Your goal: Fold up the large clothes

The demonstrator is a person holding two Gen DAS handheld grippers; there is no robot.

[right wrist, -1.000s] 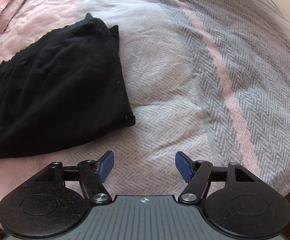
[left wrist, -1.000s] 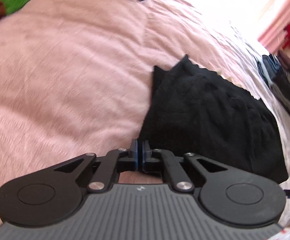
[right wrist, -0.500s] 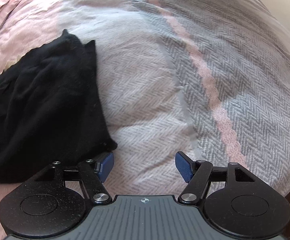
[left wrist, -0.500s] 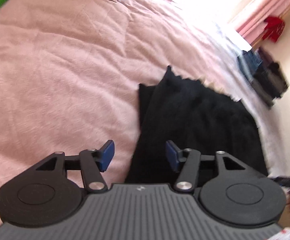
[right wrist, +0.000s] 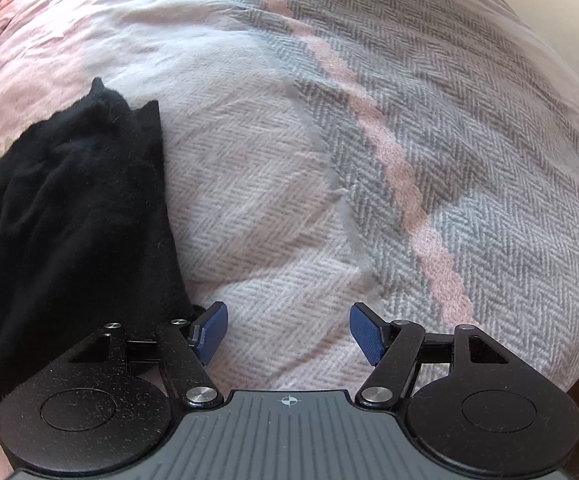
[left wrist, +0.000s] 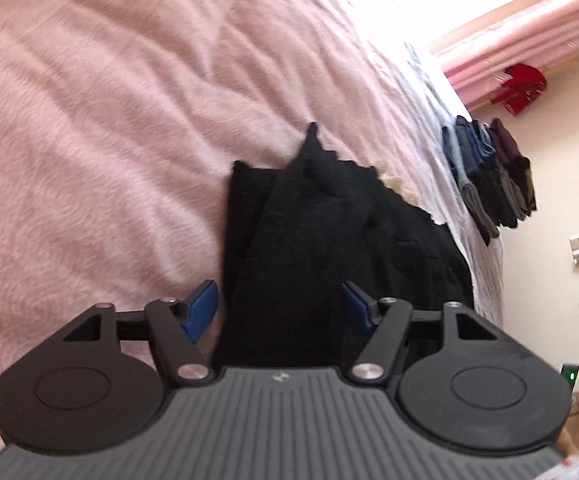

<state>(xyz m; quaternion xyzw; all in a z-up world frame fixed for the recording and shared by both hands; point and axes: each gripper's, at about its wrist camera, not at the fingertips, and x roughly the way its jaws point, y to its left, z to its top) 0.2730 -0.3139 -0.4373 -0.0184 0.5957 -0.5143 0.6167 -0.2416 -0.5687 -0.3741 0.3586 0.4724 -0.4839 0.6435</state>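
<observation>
The black garment (left wrist: 329, 240) is seen folded near the bed (left wrist: 89, 120) edge; the left gripper (left wrist: 279, 304) is opening, nothing gripped; the right gripper (right wrist: 287, 332) is held open, empty.

the black garment (right wrist: 69, 220) runs off the right wrist view's left edge, and the left gripper (left wrist: 279, 308) body hides its near end. the folded pile (left wrist: 489, 176) is too blurred to tell apart.

Two close, downward wrist views, both over black garment (left wrist: 329, 248) on bed (right wrist: 369, 160)
</observation>
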